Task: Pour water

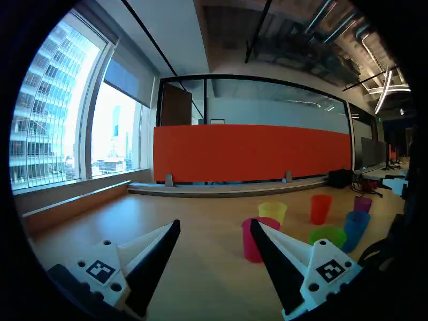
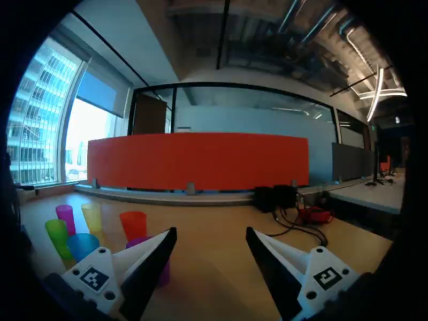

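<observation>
Closest of all, left gripper (image 1: 214,221): white fingers with black inner sides, spread wide open, holding nothing. Just past its right finger and partly hidden by it, short pink plastic cup (image 1: 249,243), standing straight up on the light wooden table (image 1: 160,208). Further right, yellow plastic cup (image 1: 272,212), orange plastic cup (image 1: 321,208), green plastic cup (image 1: 327,235), blue plastic cup (image 1: 357,229) and purple plastic cup (image 1: 362,204), all upright and close together. Cannot tell which cup has water in it. Far behind, long orange wall panel (image 1: 241,152). Over in the right gripper view, same bunch of cups low on the left, purple one peeking out behind the left finger. Right gripper (image 2: 211,230) wide open too, and empty. Probably easiest: pink cup for the left gripper, purple for the right, with nothing in the way. Off to the right, black cables (image 2: 291,227), well apart from the cups.
</observation>
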Demonstrator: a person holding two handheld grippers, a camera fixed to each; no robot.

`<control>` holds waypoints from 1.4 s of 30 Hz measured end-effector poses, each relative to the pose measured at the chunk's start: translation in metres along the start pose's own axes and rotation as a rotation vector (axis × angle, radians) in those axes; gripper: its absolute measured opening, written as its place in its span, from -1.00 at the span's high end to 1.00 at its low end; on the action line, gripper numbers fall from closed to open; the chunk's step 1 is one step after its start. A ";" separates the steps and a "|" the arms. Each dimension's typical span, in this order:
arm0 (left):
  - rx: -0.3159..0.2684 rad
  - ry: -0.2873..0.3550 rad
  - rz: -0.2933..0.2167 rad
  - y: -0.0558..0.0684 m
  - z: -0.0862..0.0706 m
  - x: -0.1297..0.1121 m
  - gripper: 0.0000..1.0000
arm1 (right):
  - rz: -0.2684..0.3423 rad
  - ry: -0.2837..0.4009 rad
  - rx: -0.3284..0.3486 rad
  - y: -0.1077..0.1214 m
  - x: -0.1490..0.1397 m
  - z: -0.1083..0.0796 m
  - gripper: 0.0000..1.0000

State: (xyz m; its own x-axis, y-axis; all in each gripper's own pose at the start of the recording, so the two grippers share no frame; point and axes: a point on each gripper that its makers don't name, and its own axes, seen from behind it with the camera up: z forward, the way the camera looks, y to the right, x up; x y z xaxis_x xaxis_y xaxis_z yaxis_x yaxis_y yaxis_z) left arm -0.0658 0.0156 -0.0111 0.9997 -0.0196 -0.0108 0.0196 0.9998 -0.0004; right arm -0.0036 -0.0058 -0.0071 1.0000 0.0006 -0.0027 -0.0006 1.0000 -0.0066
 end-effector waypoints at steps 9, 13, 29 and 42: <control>0.000 0.000 0.000 0.000 0.000 0.000 -0.95 | 0.000 -0.001 0.009 -0.001 0.001 -0.002 -1.00; 0.000 0.000 0.000 0.000 0.000 0.000 -0.95 | 0.000 -0.001 0.007 -0.001 0.002 -0.002 -1.00; 0.000 0.000 0.000 0.000 -0.001 0.000 -0.95 | 0.001 -0.004 0.004 -0.001 0.001 -0.002 -1.00; 0.000 0.000 0.000 0.000 0.000 0.001 -0.95 | 0.001 -0.004 0.004 0.000 0.000 -0.002 -1.00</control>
State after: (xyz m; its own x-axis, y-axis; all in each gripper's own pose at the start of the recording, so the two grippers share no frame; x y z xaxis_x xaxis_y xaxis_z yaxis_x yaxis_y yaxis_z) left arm -0.0650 0.0152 -0.0114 0.9997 -0.0197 -0.0107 0.0197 0.9998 -0.0002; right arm -0.0034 -0.0058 -0.0093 1.0000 0.0019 0.0010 -0.0018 1.0000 -0.0026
